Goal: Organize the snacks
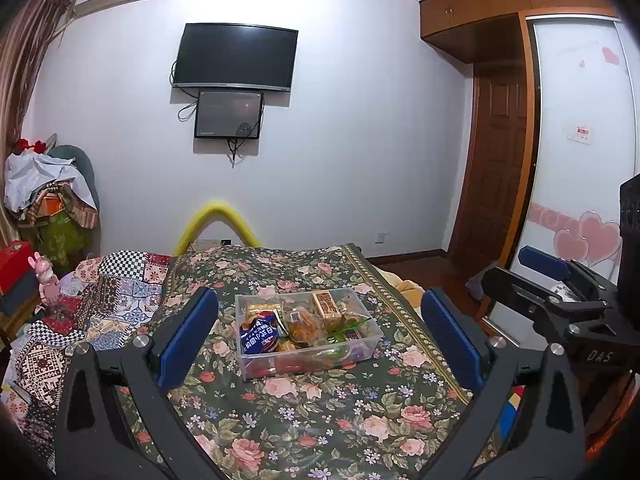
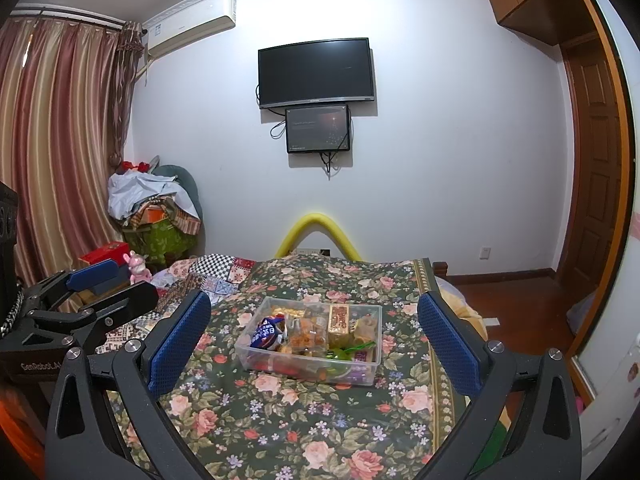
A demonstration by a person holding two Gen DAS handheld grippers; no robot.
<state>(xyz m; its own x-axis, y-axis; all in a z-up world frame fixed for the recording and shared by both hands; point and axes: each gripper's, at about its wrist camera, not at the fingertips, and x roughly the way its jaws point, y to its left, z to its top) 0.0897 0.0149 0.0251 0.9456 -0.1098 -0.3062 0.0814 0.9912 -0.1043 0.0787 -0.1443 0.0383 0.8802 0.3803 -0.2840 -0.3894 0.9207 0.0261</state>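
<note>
A clear plastic box (image 1: 244,354) (image 2: 374,360) full of snacks sits on the floral bedspread (image 1: 320,416) (image 2: 288,412). In it are a blue packet (image 1: 260,334) (image 2: 268,334), an upright gold-brown pack (image 1: 326,308) (image 2: 339,320), orange wrapped snacks (image 1: 304,326) (image 2: 306,334) and a green piece (image 2: 344,354). My left gripper (image 1: 320,336) is open and empty, raised short of the box. My right gripper (image 2: 314,344) is open and empty, also short of the box. Each gripper shows at the other view's edge, the right one (image 1: 548,276) and the left one (image 2: 96,284).
A patchwork quilt (image 1: 100,304) (image 2: 212,276) lies left of the bedspread. A yellow foam arch (image 1: 214,220) (image 2: 318,232) stands behind the bed. A pink toy (image 1: 46,280) (image 2: 138,266), a red box (image 1: 14,260) and piled clothes (image 2: 156,208) are at the left. The wood floor (image 2: 516,312) and wardrobe (image 1: 576,160) are right.
</note>
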